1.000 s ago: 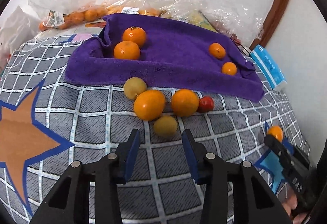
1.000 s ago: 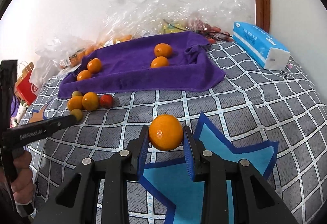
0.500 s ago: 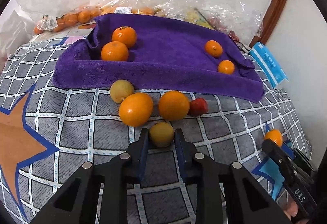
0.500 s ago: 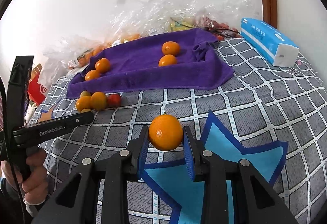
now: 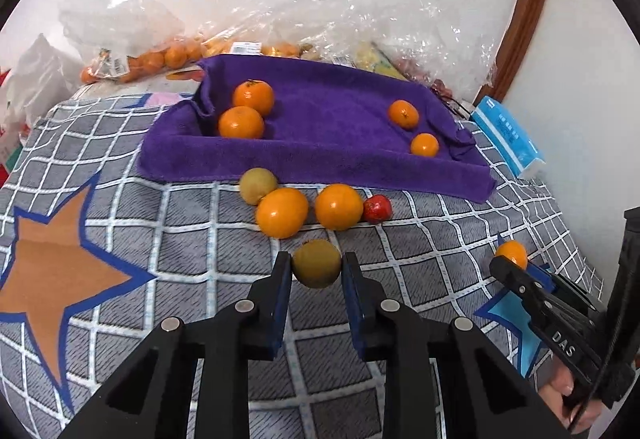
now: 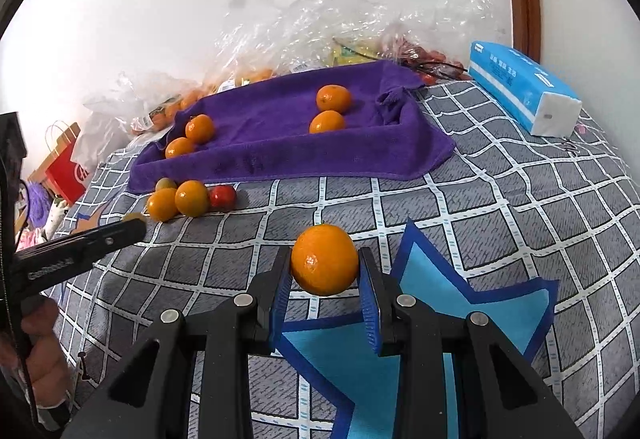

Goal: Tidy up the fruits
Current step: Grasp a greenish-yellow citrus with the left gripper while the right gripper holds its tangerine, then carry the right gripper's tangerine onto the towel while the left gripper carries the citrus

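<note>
Lifted now, left claw (image 5: 316,270) grips yellow-green fruit (image 5: 316,263) above bedspread (image 5: 192,239).

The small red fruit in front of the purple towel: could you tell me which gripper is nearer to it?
Left. The left gripper sits just short of the red fruit, closed on a yellow-green fruit; the right gripper, holding an orange, is farther off.

Bright even light, soft shadows, glare on plastic bags (image 5: 320,11), fisheye bending, dark corners.
</note>
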`<action>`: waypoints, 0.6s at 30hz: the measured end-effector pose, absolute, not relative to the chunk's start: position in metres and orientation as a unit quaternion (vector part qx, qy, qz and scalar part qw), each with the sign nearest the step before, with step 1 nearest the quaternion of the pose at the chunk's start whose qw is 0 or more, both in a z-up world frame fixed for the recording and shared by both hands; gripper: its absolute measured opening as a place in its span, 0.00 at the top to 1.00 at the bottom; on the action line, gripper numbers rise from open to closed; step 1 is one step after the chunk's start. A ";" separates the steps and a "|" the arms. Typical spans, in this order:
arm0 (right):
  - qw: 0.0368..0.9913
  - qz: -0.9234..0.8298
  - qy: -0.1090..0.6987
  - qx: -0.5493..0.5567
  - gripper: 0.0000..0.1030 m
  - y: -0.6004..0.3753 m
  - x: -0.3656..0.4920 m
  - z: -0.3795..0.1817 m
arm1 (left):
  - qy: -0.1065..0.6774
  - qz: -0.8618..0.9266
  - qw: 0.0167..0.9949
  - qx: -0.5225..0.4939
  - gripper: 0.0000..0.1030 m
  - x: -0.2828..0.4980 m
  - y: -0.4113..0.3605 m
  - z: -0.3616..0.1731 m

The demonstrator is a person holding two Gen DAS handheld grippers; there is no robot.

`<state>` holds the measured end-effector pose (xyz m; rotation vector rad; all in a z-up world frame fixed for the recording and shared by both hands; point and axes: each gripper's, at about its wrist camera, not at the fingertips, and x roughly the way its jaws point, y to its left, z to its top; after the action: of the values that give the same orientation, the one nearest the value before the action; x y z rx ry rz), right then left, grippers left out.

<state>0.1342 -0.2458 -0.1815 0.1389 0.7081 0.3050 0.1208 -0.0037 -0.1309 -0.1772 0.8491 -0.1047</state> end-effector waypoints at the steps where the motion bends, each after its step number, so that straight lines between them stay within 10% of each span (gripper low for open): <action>1: 0.925 0.147 0.344 0.068 0.69 -0.246 0.134 -0.181 | 0.412 -0.052 0.905 -0.090 0.77 0.119 -0.001 -0.130; 18: 0.948 0.118 0.296 0.008 0.69 -0.230 0.130 -0.129 | 0.349 -0.038 0.925 -0.144 0.77 0.111 0.054 -0.091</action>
<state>0.1301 -0.2299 -0.1294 0.0154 0.6020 0.2405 0.1107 0.0542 -0.0909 -0.2956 0.7169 -0.0786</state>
